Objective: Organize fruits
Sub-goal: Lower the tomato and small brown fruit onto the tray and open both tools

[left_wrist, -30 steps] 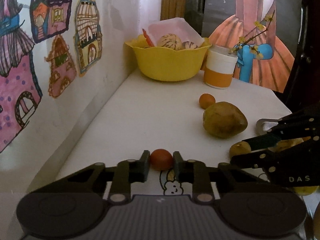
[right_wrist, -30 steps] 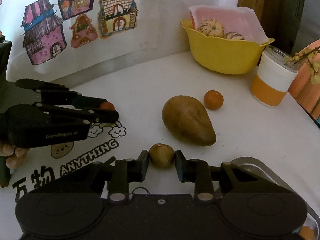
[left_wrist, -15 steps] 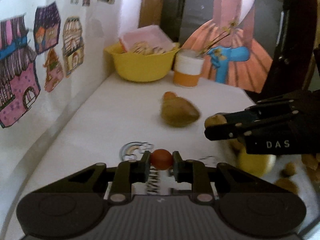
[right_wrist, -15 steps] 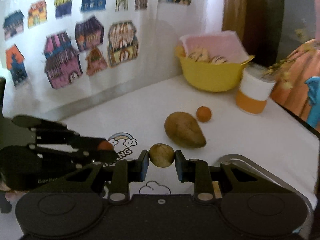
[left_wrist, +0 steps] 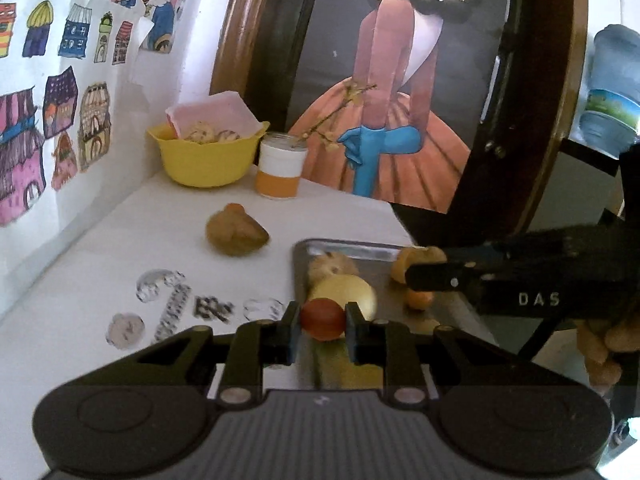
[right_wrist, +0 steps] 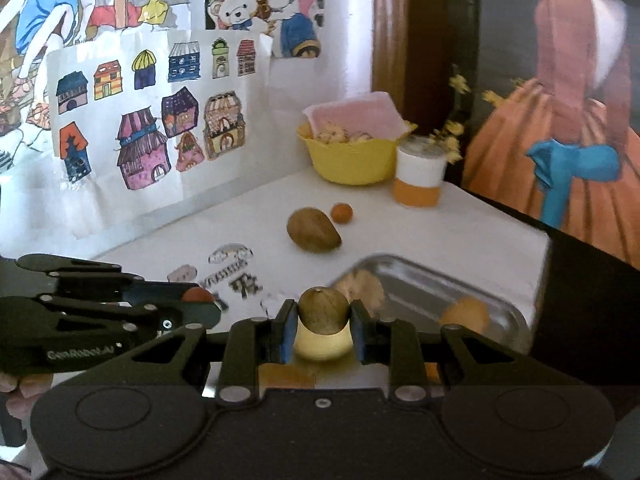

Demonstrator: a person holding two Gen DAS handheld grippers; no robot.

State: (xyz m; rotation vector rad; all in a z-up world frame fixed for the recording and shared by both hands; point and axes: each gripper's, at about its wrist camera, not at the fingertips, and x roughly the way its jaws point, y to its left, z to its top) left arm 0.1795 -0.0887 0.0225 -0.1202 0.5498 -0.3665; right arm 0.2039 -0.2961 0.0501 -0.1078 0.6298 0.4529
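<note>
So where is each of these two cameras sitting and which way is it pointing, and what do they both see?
Left wrist: sits on the left gripper, looking along its fingers over the metal tray; it grips a small red fruit; the right gripper and fingers show right.
Right wrist: sits on the right gripper, facing the wall drawings; it grips a small brown fruit; the left gripper shows left.
Shared: tray, yellow plastic bowl, large brown fruit.

Shiny metal tray (right_wrist: 506, 309); matt black plastic tongs (left_wrist: 319, 322); glossy yellow plastic bowl (left_wrist: 204, 160); paper drawings (right_wrist: 152, 108)
</note>
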